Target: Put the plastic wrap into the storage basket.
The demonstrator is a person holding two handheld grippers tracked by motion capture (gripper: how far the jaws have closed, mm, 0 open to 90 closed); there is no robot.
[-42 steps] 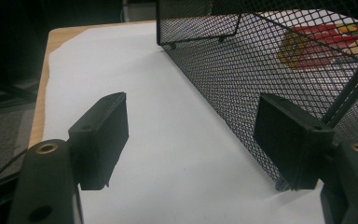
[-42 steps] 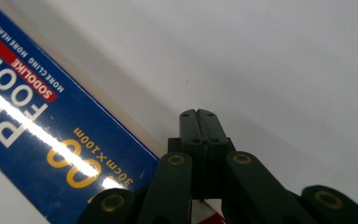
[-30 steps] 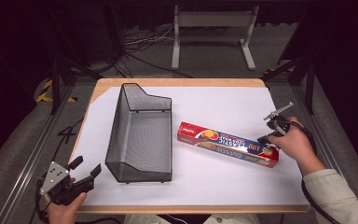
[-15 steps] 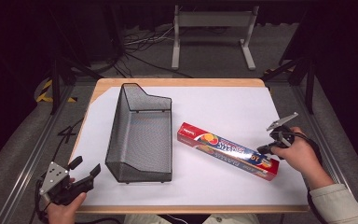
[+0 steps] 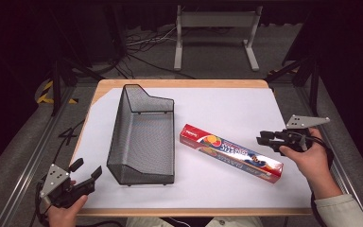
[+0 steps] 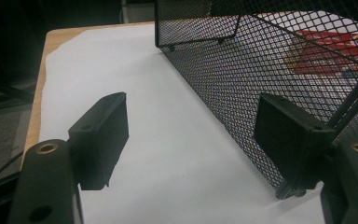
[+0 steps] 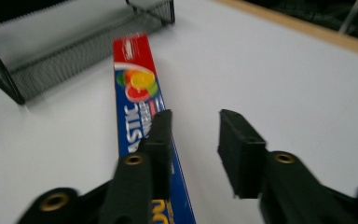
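We see a long box [image 5: 231,153] of thin cardboard, its printed red and blue faces smooth with a faint gloss. The basket [image 5: 142,139] is fine black wire mesh on a thicker wire frame, matt and rough-looking. Under both lies a sheet of white paper [image 5: 227,113], smooth and matt, covering a table [image 5: 179,83] whose bare edge looks like pale, smooth wood. The right gripper [image 7: 191,135] and the left gripper [image 6: 191,135] look like matt black plastic with small brass-coloured metal eyelets, and each carries a dull grey plate.

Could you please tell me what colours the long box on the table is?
The long box is red and blue with fruit pictures, clearest in the right gripper view.
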